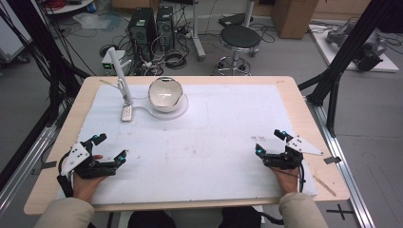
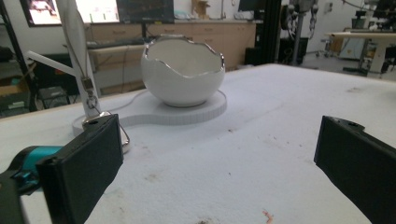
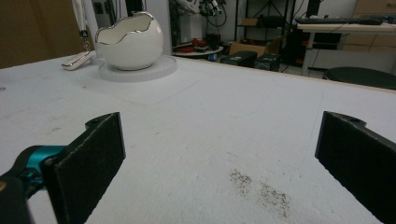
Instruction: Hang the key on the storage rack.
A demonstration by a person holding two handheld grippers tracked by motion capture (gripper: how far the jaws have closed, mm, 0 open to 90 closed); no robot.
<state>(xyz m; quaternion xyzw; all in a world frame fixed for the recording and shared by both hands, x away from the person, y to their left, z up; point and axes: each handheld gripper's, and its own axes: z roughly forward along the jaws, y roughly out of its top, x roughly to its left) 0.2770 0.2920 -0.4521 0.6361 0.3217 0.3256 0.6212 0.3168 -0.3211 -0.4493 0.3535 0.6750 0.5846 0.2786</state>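
Note:
A white egg-shaped bowl [image 1: 166, 94] with a jagged silver rim sits on a round white base [image 1: 179, 110] at the back of the table, left of centre. The left gripper view shows the same bowl [image 2: 183, 70] straight ahead, and the right gripper view has the bowl [image 3: 130, 41] far off at upper left. My left gripper [image 1: 111, 148] rests open at the front left, nothing between its jaws. At the front right my right gripper [image 1: 270, 142] is open too, holding nothing. Both are well short of the bowl.
A white stand [image 1: 120, 78] with a thin arm rises beside the bowl, a small flat white piece [image 1: 126, 113] at its foot. A white sheet [image 1: 199, 142] covers the wooden table [image 1: 304, 109]. Behind the table are a stool [image 1: 240, 38], computer towers [image 1: 142, 28] and cables.

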